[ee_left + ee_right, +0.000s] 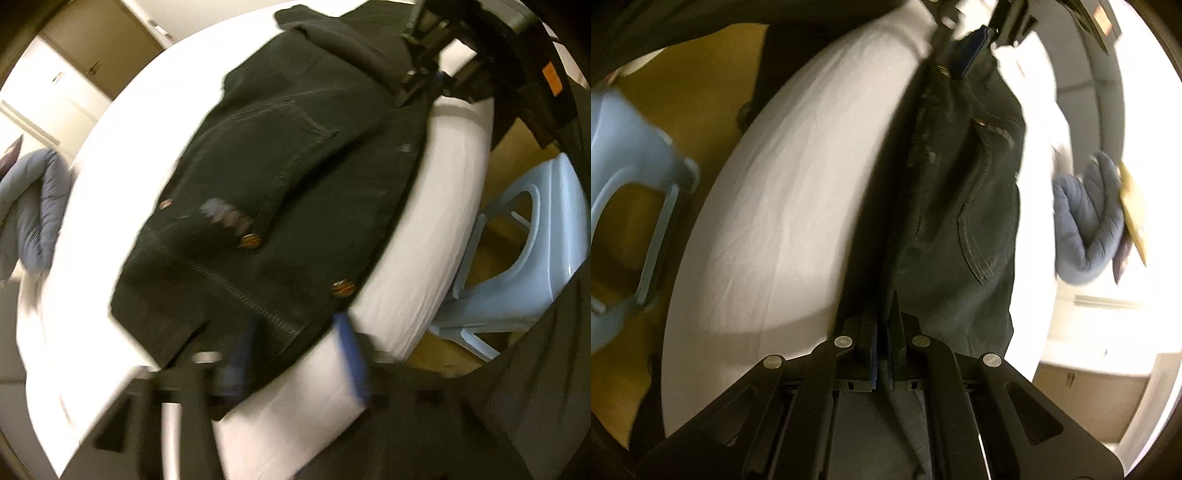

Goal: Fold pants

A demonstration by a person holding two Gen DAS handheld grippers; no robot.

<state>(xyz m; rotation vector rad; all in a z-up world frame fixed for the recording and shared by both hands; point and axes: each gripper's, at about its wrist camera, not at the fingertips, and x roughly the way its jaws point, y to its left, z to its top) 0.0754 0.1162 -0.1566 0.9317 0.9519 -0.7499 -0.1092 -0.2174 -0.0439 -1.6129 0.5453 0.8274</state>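
Note:
Black jeans (pixel 280 199) with a back pocket and orange rivets lie on a white bed (pixel 96 206), near its edge. My left gripper (pixel 295 350) is at the waistband end; its blue-padded jaws stand apart, one over the denim, and the view is blurred. My right gripper (pixel 882 325) is shut on the jeans (pixel 960 192), denim pinched between its blue pads. In the left wrist view the right gripper (pixel 424 70) holds the far end of the jeans. In the right wrist view the left gripper (pixel 971 48) sits at the far end.
A light blue plastic stool (pixel 517 258) stands on the wooden floor beside the bed; it also shows in the right wrist view (pixel 631 177). A folded blue-grey quilt (pixel 33 206) lies on the bed's far side. Brown cupboards (pixel 96 40) stand behind.

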